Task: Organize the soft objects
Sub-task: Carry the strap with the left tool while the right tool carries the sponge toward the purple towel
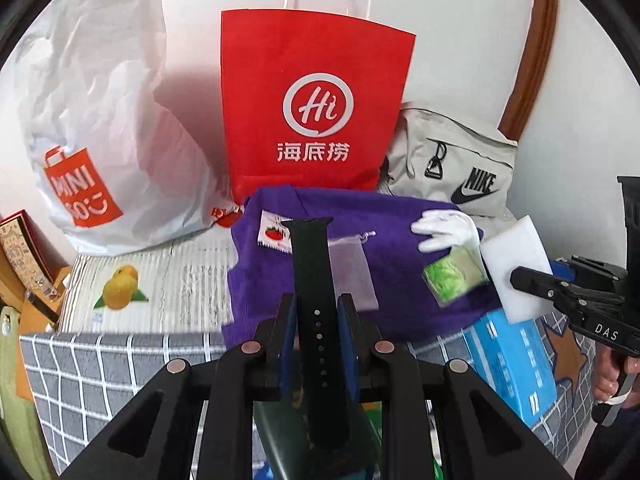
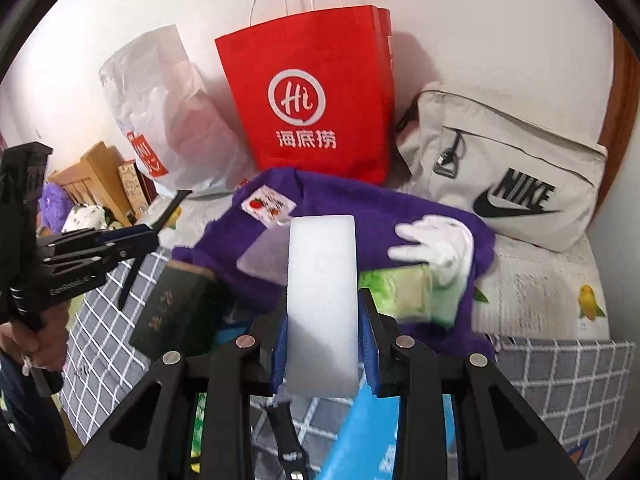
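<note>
Left wrist view: nearest, the left gripper [image 1: 316, 320] pinches one black watch strap [image 1: 314, 280] upright, lifted for sorting. The right gripper [image 2: 322, 340] clamps one white foam block [image 2: 322, 300]. Beyond, mid-bed, one purple towel [image 1: 400, 216] carries one white glove [image 1: 448, 230]. Against the far wall stand three bags: red paper bag [image 1: 312, 80], white plastic bag [image 1: 100, 120], grey Nike bag [image 1: 452, 160], probable destinations.

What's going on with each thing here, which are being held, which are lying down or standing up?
Left gripper: shut on a black perforated watch strap.
Right gripper: shut on a white foam block.
Red paper carrier bag: standing upright.
White crumpled plastic bag: standing, slumped.
Beige fabric backpack: lying on its side.
Purple fleece cloth: spread out.
White glove: lying on the cloth.
</note>
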